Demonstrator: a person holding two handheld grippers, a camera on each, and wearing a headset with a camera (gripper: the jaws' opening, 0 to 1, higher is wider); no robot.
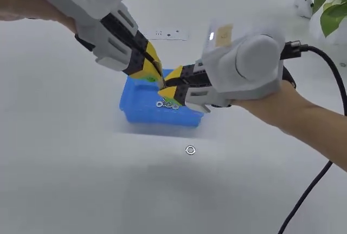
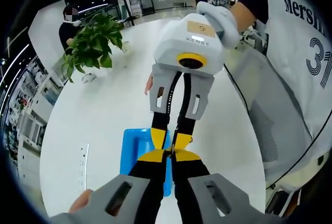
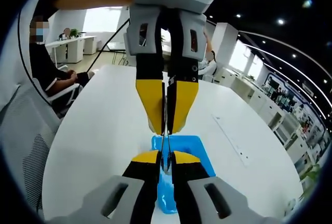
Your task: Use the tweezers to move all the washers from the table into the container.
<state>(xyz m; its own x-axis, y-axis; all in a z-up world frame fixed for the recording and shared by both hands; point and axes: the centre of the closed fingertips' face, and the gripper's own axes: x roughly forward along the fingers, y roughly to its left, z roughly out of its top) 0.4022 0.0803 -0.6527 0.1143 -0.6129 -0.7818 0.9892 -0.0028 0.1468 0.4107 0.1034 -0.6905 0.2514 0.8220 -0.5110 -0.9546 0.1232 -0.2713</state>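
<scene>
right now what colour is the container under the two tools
The container is blue; the head view shows it best.

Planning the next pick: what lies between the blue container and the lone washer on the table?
Nothing. In the head view, only bare white table separates the blue container from the washer.

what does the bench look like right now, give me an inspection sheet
surface: white table
job's things: blue container holding several washers; loose washer on the table in front of it; tweezers held over the container
clutter: marked strip behind the container
grippers: left gripper and right gripper tip to tip, both apparently shut on the tweezers
cables: black cable from the right gripper
surroundings: plant; seated person
</scene>
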